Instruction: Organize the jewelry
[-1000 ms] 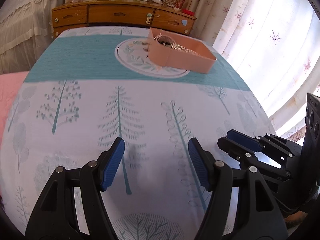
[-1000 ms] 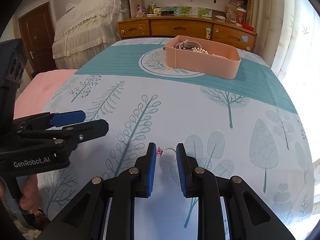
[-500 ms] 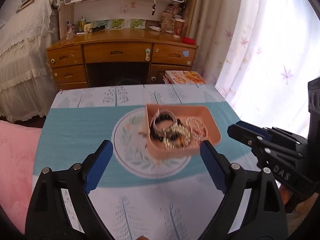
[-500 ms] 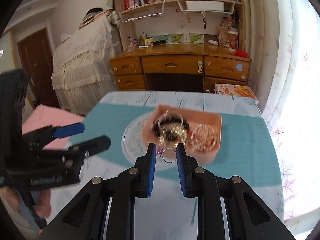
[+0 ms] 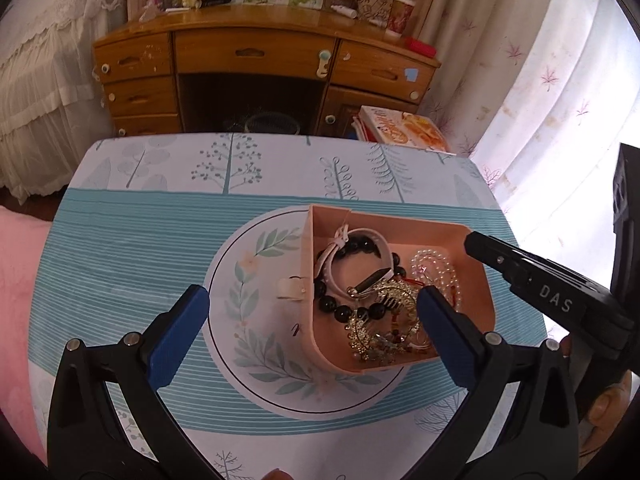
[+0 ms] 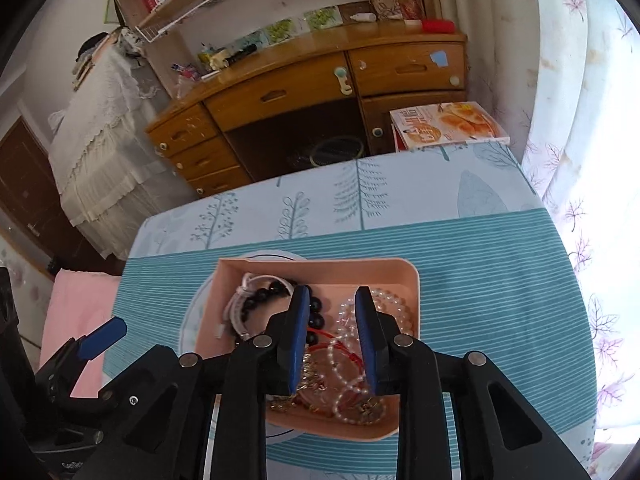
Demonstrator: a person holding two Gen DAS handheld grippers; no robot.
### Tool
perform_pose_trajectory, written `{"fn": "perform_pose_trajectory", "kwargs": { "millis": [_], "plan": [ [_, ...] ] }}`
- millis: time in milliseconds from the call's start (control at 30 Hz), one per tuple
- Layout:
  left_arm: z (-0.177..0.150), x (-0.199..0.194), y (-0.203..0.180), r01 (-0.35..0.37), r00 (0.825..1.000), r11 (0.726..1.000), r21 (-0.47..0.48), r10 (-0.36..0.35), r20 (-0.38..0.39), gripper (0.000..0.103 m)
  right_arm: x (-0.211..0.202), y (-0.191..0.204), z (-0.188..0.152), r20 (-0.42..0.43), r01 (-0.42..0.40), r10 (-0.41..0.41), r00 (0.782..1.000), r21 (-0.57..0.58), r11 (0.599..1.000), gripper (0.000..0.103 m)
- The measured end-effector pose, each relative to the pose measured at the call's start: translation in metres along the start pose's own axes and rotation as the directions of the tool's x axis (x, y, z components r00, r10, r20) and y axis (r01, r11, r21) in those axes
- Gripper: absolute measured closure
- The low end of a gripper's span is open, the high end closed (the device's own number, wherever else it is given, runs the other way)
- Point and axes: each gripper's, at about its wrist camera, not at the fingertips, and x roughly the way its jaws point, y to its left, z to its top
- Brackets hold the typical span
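Note:
A pink tray (image 5: 448,232) (image 6: 320,268) sits on the table and holds a black bead bracelet (image 5: 348,312) (image 6: 272,292), a white watch strap (image 5: 360,236), pearl strands (image 5: 436,264) (image 6: 392,304) and gold chains (image 5: 376,340). My right gripper (image 6: 332,336) hovers over the tray, open with nothing between its fingers; the ring it carried is not visible. My left gripper (image 5: 312,332) is wide open above the tray's near left side.
The table wears a teal and white leaf-print cloth (image 5: 160,248) with a round plate print (image 5: 248,280). A wooden desk (image 5: 256,60) stands behind, a magazine (image 5: 404,128) beside it, curtains (image 5: 560,80) to the right, and a bed (image 5: 48,60) to the left.
Both grippers rose and moved forward over the pink tray. The right gripper opened and the ring it held is gone from between its fingers.

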Motion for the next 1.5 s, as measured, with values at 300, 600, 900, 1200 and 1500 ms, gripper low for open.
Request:
{"fn": "perform_pose_trajectory", "kwargs": {
  "millis": [300, 600, 900, 1200, 1500],
  "plan": [
    [-0.012, -0.032, 0.006, 0.030, 0.999, 0.999, -0.029, -0.030, 0.018, 0.000, -0.031, -0.004, -0.032, 0.077, 0.026, -0.026, 0.997, -0.006, 1.000, 0.075],
    [-0.046, -0.118, -0.018, 0.006, 0.991, 0.999, 0.054, -0.013, 0.131, 0.000, -0.116, 0.023, -0.072, 0.187, 0.037, -0.018, 0.982, -0.099, 0.994, 0.068],
    [-0.106, -0.191, -0.036, -0.065, 0.974, 0.991, 0.117, 0.037, 0.224, 0.000, -0.198, 0.043, -0.139, 0.251, 0.029, 0.014, 0.968, -0.169, 0.985, 0.051],
    [-0.190, -0.227, -0.044, -0.173, 0.957, 0.983, 0.069, 0.150, 0.249, 0.000, -0.256, 0.057, -0.241, 0.281, 0.069, -0.007, 0.960, -0.214, 0.974, 0.035],
    [-0.238, -0.246, -0.040, -0.207, 0.942, 0.978, 0.001, 0.199, 0.272, 0.000, -0.281, 0.061, -0.318, 0.323, 0.136, -0.080, 0.943, -0.156, 0.978, 0.022]
  ]
}}
